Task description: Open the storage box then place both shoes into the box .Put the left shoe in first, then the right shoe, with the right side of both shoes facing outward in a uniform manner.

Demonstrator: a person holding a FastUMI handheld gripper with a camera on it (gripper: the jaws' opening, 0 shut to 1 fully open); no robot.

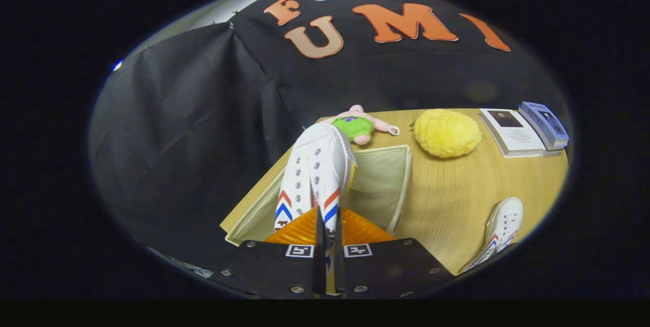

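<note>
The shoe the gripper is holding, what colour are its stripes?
Red and blue zigzags on a white shoe, gripper view; the gripper pinches it.

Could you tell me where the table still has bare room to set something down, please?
The widest bare patch of table lies between the open box, the yellow plush and the second shoe. The far side is crowded by the doll and books. The gripper is shut on a shoe above the box.

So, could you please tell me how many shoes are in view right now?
2. One white shoe is clamped between the gripper fingers, hanging over the open storage box. The other shoe lies on the table, off to the right of the box.
</note>
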